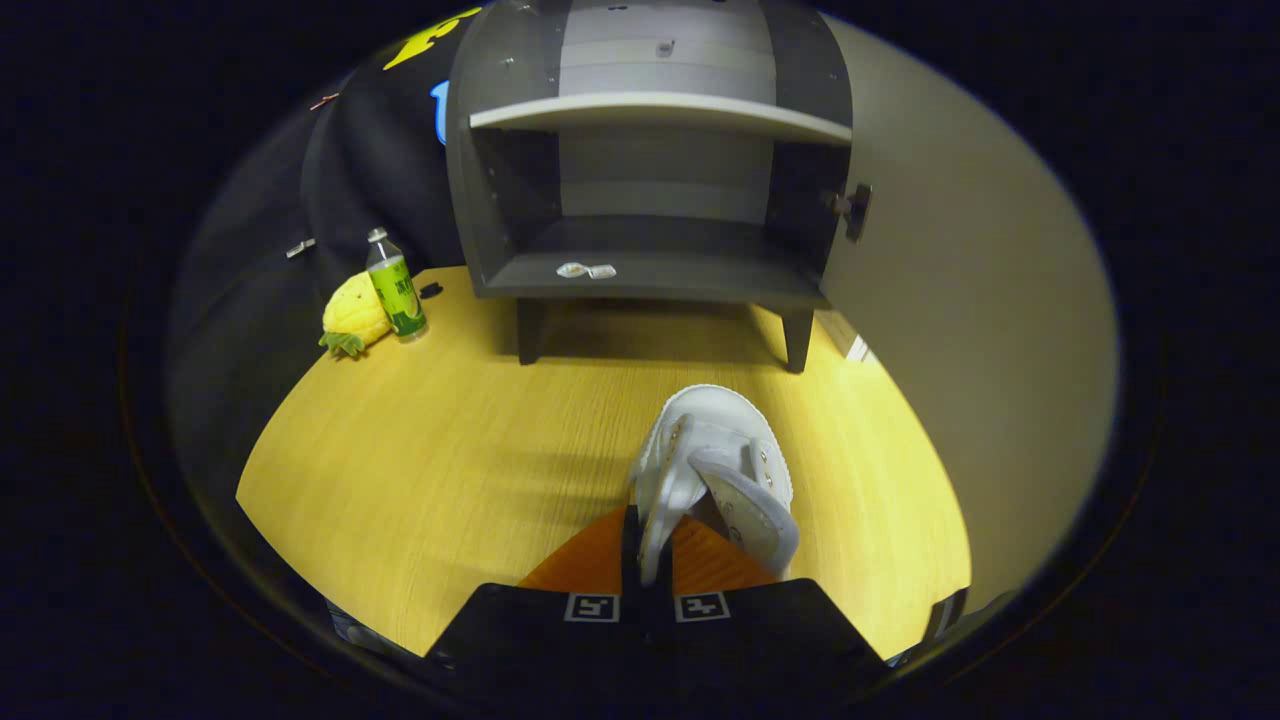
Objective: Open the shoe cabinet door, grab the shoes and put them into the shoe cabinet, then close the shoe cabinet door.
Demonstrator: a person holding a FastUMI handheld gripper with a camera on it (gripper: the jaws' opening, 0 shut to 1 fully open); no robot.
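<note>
1. In the gripper view we count one gripper (655,560); its two fingers are drawn close together and clamped on the side wall of one white canvas shoe (715,460), near the opening.
2. The shoe points away from the fingers, toe towards the cabinet, and appears held above the wooden, yellow-grained bench (450,450); whether its sole touches the surface we cannot tell.
3. Beyond the shoe stands one dark grey shoe cabinet (650,200) on short legs, of which we see two at the front.
4. We count one pale shelf board (660,112) across the cabinet's upper part and one dark bottom compartment below it.
5. The cabinet door (960,300), one pale panel, is swung open to the right, with one dark knob (852,208) by its inner edge.
6. On the floor of the bottom compartment lie two small pale items (587,270), side by side near the front lip; we cannot tell what they are.
7. To the left of the cabinet, well apart from the shoe, sit one yellow pineapple-shaped plush toy (352,315) and one green-labelled plastic bottle (395,285), upright and touching the toy.
8. The bench between shoe and cabinet is bare.
</note>
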